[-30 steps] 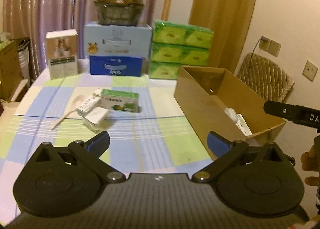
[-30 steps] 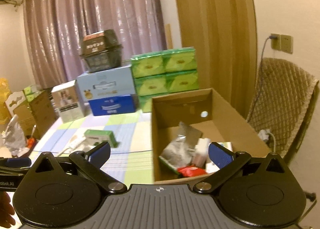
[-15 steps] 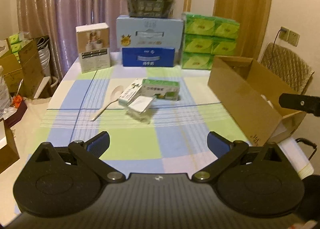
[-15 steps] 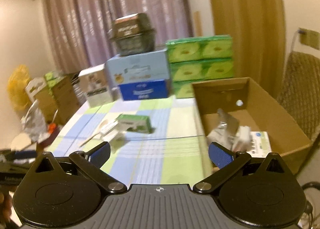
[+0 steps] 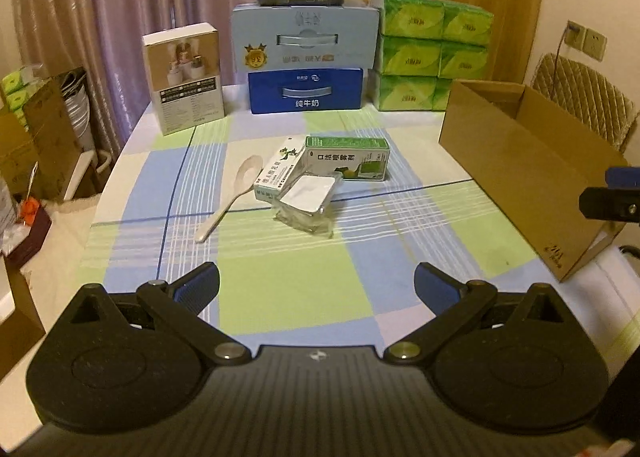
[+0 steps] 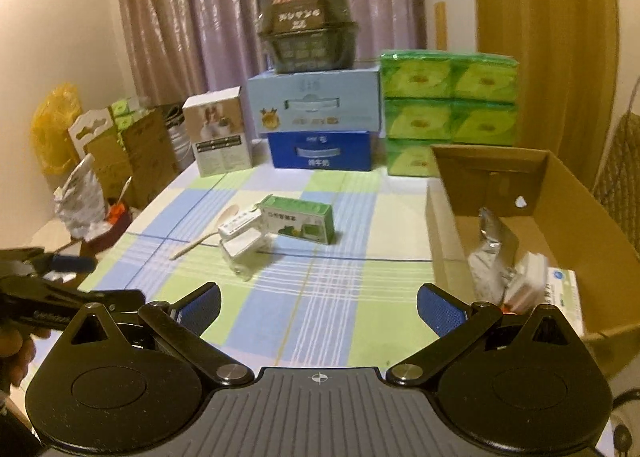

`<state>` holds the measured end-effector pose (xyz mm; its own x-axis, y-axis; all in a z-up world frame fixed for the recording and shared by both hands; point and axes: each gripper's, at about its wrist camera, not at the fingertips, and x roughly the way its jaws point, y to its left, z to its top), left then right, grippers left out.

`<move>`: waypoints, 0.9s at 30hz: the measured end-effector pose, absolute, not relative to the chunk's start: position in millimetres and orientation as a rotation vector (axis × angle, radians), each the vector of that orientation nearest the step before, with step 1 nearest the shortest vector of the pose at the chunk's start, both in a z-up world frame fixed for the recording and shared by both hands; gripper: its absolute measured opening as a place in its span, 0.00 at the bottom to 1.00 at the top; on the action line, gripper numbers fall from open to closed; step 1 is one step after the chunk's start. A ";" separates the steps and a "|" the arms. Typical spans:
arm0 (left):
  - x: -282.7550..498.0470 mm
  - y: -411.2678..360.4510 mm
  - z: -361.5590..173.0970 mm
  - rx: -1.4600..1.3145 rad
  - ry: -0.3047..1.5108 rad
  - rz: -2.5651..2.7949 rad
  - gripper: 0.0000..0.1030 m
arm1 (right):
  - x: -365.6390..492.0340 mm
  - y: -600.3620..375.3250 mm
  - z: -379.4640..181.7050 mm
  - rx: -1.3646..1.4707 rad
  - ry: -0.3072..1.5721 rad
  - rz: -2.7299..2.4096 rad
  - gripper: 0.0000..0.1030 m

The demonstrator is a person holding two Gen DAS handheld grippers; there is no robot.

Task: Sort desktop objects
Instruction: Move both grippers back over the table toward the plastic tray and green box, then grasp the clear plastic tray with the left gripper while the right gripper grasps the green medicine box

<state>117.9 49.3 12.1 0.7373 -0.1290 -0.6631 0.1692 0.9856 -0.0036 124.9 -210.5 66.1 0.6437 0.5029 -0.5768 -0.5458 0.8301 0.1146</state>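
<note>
Left gripper (image 5: 316, 283) and right gripper (image 6: 318, 305): fingers spread wide, nothing held. Green box (image 5: 347, 158), white carton (image 5: 279, 174), clear tub (image 5: 308, 203) and spoon (image 5: 232, 193) clustered mid-table, left of the cardboard box (image 5: 516, 169).

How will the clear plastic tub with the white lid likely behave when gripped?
The clear tub looks thin-walled, so it probably flexes under squeeze. Its glossy plastic may slip. It sits tilted against the white carton, so a push could shift both.

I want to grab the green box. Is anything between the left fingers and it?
Yes. In the left wrist view, a clear packet lies on the tablecloth between the left gripper and the green box.
</note>
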 end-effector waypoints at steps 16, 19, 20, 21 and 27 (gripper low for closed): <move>223.2 49.2 -33.3 0.324 0.711 -0.342 0.99 | 214.7 -143.9 33.2 -0.316 0.675 0.758 0.98; 242.8 48.7 -39.3 0.376 0.731 -0.373 0.99 | 232.3 -126.8 29.6 -0.420 0.678 0.805 0.98; 249.6 48.6 -41.1 0.386 0.736 -0.378 0.99 | 239.5 -121.4 28.8 -0.450 0.680 0.820 0.98; 255.5 48.6 -42.6 0.392 0.741 -0.385 0.98 | 248.2 -115.9 28.1 -0.481 0.684 0.838 0.98; 285.2 43.4 -57.6 0.412 0.809 -0.474 0.87 | 296.1 -86.8 14.7 -0.643 0.707 0.925 0.97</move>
